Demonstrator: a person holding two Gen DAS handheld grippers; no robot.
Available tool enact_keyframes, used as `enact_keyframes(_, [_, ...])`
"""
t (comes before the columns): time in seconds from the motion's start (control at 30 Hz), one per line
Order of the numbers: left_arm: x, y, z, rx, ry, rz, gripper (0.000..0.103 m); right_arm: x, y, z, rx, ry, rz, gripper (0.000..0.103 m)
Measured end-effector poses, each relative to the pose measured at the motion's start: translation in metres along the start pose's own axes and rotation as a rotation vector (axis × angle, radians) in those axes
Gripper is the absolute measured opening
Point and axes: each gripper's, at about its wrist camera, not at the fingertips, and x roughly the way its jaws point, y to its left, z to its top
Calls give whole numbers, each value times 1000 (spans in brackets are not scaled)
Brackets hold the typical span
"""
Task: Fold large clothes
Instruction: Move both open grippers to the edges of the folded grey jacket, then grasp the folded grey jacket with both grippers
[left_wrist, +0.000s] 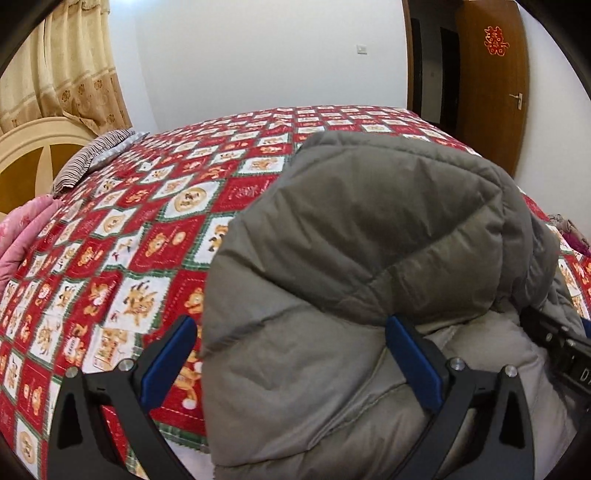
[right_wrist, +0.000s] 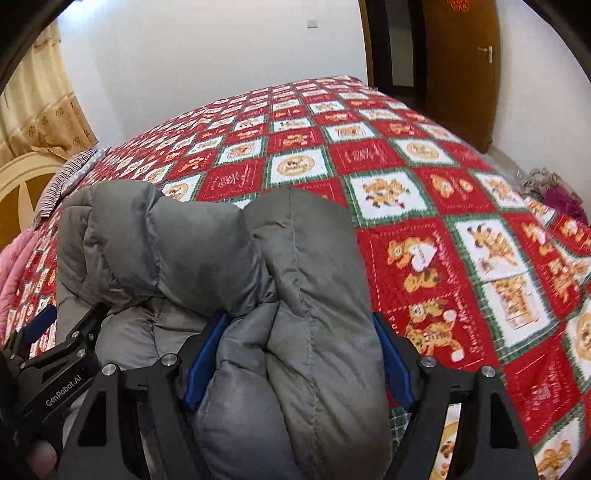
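1. The grey padded jacket (left_wrist: 362, 266) lies bunched on the bed, on top of a red, white and green patchwork bedspread (left_wrist: 155, 229) printed with cartoon bears.
2. The left tool (left_wrist: 291, 354) has its blue-padded fingers spread wide; a thick fold of the jacket fills the gap between them, with the right pad pressed into the fabric and the left pad over bare bedspread, so whether it grips cannot be told.
3. The right tool (right_wrist: 299, 354) holds a bulky roll of the jacket between its blue pads (right_wrist: 205, 362), both touching the fabric.
4. The two tools sit near each other at the jacket's near edge.
5. Beyond the bed stand a striped pillow (left_wrist: 92, 158), a cream curtain (left_wrist: 66, 74) and a brown wooden door (left_wrist: 491, 74).
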Motion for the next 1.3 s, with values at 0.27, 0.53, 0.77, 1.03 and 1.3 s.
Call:
enact_keyframes(0.27, [8,-7,-4,5,21,-7,103,14,-5,-8,2,5,9,76])
enact_keyframes(0.53, [11,-7,-5,2,24,-5,103,21,-6,-12,4,-2,12,77])
enact_keyframes(0.77, [14,-9,-7,7,29,3,103,25,-8,-14,6,-1,17,78])
enact_keyframes(1.03, [19,-10,-6,11,50,1,103,26,-7,-16,-1,1,6,79])
enact_keyframes(1.3, [20,-9,-6,10,54,1,103,28,-6,-16,-1,3,7,80])
